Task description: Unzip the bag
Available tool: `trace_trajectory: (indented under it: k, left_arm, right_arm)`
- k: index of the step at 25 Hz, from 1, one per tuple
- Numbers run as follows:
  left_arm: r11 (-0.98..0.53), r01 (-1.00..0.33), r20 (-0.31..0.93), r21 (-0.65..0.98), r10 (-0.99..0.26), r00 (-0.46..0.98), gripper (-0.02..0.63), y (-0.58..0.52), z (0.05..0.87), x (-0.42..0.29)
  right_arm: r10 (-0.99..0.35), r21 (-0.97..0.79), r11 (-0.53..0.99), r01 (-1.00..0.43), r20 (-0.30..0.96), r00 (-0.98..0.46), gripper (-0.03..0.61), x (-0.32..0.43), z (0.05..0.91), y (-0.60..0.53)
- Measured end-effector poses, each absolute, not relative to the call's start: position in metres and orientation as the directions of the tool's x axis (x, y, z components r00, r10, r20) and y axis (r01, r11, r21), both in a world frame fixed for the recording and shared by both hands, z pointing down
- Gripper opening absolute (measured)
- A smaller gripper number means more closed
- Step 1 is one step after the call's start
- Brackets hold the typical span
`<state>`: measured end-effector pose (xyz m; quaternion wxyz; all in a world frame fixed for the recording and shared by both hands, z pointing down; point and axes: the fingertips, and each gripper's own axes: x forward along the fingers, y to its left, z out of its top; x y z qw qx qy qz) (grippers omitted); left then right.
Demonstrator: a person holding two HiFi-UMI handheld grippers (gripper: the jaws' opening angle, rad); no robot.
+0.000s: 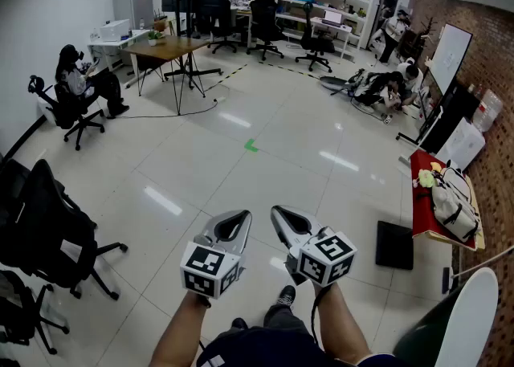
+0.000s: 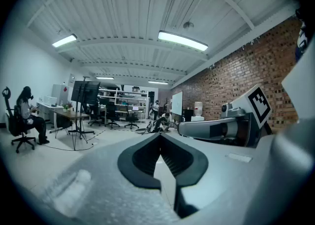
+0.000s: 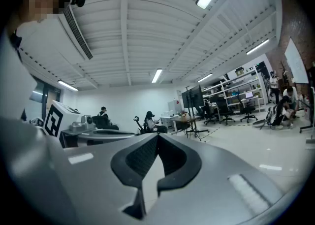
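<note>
Our left gripper point(image 1: 241, 219) and right gripper point(image 1: 279, 214) are pressed together, empty; the far bag point(image 1: 454, 206) looks soft and light, so we'd pinch its zipper pull.

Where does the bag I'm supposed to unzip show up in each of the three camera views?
Head view: the bag lies on the red table at the far right edge, just below mid-height.
Left gripper view: not in it.
Right gripper view: not in it.
Shared landmark: the wooden table, upper left in the head view, far left at mid-height in the left gripper view, right of centre in the right gripper view.
</note>
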<state>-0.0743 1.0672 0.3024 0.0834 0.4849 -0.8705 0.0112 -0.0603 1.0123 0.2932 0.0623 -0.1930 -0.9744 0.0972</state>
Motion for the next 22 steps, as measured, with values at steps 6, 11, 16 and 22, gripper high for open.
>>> trace_trajectory:
  k: [6,11,16,22]
  left_arm:
    - [0.444,-0.893,0.179,0.075,-0.887,-0.426,0.004,0.988,0.315,-0.080]
    - [0.311,-0.949,0.201,0.056,-0.934,-0.294,0.004,0.893,0.330,-0.081]
    - [0.161,-0.985,0.234,0.060,-0.962,-0.143,0.004,0.787,0.348,-0.079]
    - [0.045,-0.997,0.271,0.070,-0.962,-0.024,0.005,0.685,0.358,-0.078]
  right_arm:
    - [0.301,-0.233,0.933,0.273,0.094,-0.949,0.005,-0.057,0.313,0.928]
    - [0.137,-0.270,0.957,0.108,0.091,-0.986,0.005,-0.048,0.329,0.828]
    - [0.003,-0.303,0.953,-0.023,0.085,-0.996,0.005,-0.046,0.342,0.726]
    - [-0.094,-0.336,0.934,-0.122,0.100,-0.991,0.005,-0.041,0.351,0.630]
